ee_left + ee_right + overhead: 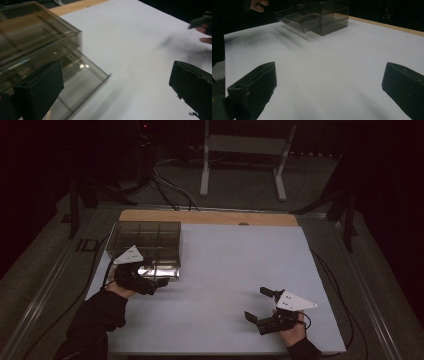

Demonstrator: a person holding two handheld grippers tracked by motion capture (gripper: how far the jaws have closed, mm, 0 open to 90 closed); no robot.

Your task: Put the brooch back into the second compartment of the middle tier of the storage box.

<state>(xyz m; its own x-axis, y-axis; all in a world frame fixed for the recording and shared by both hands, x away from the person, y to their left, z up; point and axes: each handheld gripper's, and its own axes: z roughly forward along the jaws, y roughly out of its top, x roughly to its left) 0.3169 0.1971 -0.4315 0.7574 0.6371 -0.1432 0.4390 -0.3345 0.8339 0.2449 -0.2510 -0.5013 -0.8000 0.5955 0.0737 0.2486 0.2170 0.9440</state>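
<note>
A smoky see-through drawer box [145, 237] stands at the back left of the white table top [235, 270]. Its lower drawer [159, 271] is pulled out toward me. My left gripper [155, 278] sits at the drawer's front, open. In the left gripper view the box [30, 37] and the drawer [80, 82] lie just beyond the wide-apart jaws of the left gripper [115, 87], with nothing between them. My right gripper [258, 304] rests open near the front right, over bare table. Beyond the right gripper [329, 87] in its own view stand the box [329, 15] and the drawer [297, 17].
A wooden strip [210, 216] edges the table's far side. Cables [170, 190] and a white stand [245, 150] lie on the floor behind. Dark frame legs [347, 220] flank the table. The right hand's gripper [201, 22] shows far off in the left gripper view.
</note>
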